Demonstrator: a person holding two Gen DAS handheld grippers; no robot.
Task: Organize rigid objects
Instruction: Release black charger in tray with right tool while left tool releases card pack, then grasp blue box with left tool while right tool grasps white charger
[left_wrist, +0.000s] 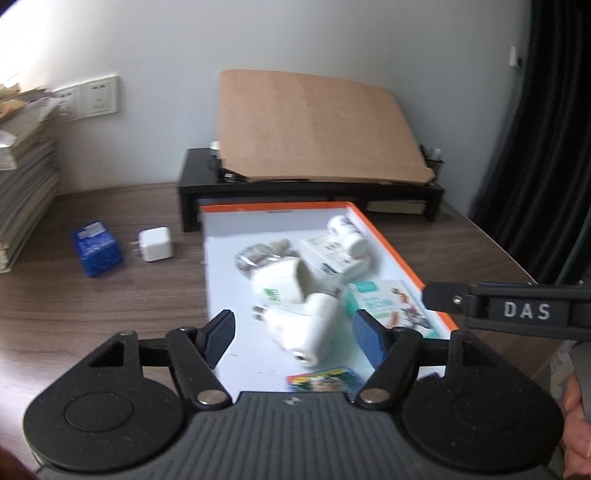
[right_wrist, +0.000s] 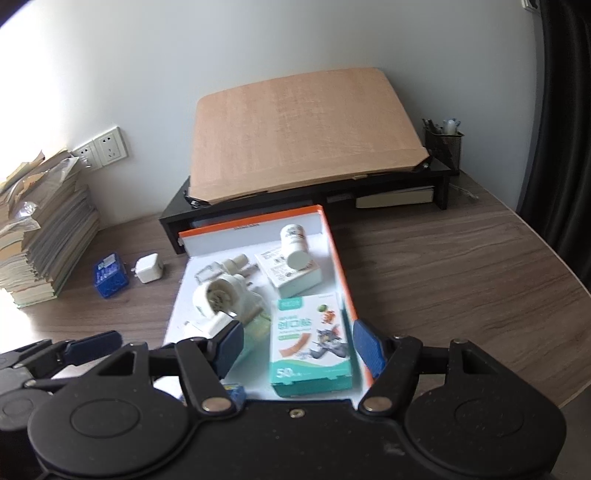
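- The shallow white tray with an orange rim (right_wrist: 341, 266) lies on the brown wood-grain desk (right_wrist: 443, 266), its far edge just in front of the black desk riser (right_wrist: 314, 192), on which a tan cardboard sheet (right_wrist: 295, 136) leans.
- Inside the tray: a white plastic plug-in device (left_wrist: 314, 325) lying on its side, a second white plug-in unit (right_wrist: 218, 299), a small white pill bottle (right_wrist: 293, 245) resting on a flat white printed box (right_wrist: 291, 275), and a teal cartoon-printed plaster box (right_wrist: 310, 343) close to the tray's right rim.
- The left gripper (left_wrist: 293, 338) hangs over the tray's near part, jaws apart with a clear gap; the white plug-in device lies between and below its blue pads (left_wrist: 221, 338), neither pad pressing it.
- The right gripper (right_wrist: 301, 345) stands wide, holding nothing; its pads flank the teal box without touching it.
- Left of the tray, on open desk, sit a white square charger (left_wrist: 155, 243) and a small blue carton (left_wrist: 98, 247), near each other and well apart from the tray.
- A stack of papers (right_wrist: 40, 236) bounds the desk's left edge; the desk right of the tray is bare to its curved edge.
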